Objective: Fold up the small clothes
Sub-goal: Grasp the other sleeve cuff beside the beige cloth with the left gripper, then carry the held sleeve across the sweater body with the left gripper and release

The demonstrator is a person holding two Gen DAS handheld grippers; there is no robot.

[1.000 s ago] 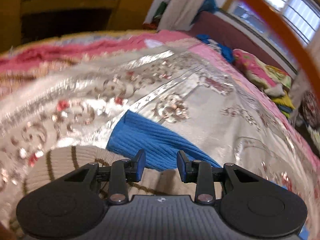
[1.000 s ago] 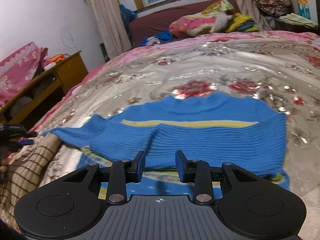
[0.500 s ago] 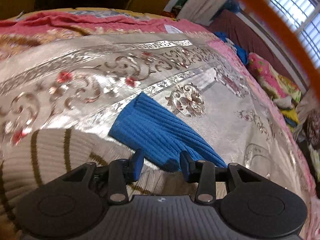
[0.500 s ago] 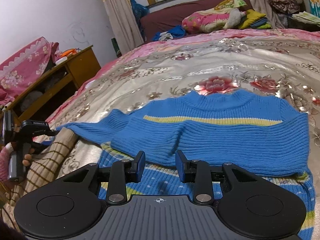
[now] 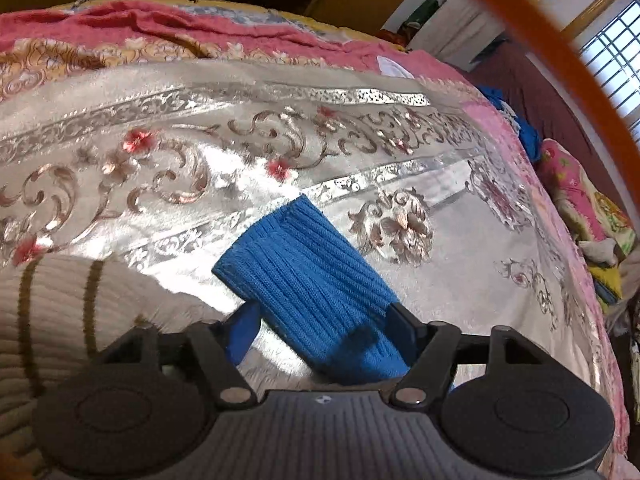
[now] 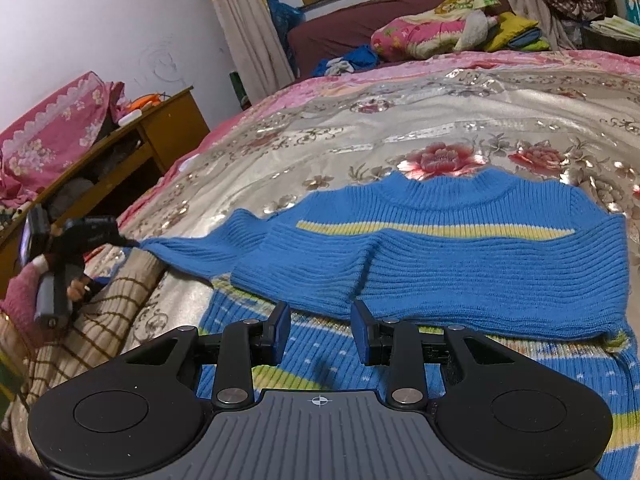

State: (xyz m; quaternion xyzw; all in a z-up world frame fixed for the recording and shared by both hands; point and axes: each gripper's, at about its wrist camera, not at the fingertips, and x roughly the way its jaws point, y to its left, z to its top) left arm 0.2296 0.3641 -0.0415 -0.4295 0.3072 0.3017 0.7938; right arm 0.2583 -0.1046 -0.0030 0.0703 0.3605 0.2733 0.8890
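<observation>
A blue knit sweater (image 6: 460, 264) with a yellow chest stripe lies flat on the bedspread, its left sleeve (image 5: 308, 272) stretched out sideways. My left gripper (image 5: 322, 332) straddles that sleeve near the cuff; its jaws are opening, and the sleeve lies between them without being pinched. In the right wrist view the left gripper (image 6: 132, 244) sits at the sleeve's tip, held by a hand in a pink sleeve. My right gripper (image 6: 320, 332) hovers open just before the sweater's lower hem, nothing between its pads.
A beige brown-striped knit garment (image 5: 60, 312) lies beside the sleeve. A blue striped garment (image 6: 540, 380) lies under the sweater. The silver floral bedspread (image 5: 200, 140) covers the bed. A wooden cabinet (image 6: 160, 132) stands left, and piled bedding (image 6: 440, 32) lies far back.
The left gripper has sunk toward the sleeve and rolled, and its jaws have spread wide around it. The right gripper has barely moved and kept the same gap.
</observation>
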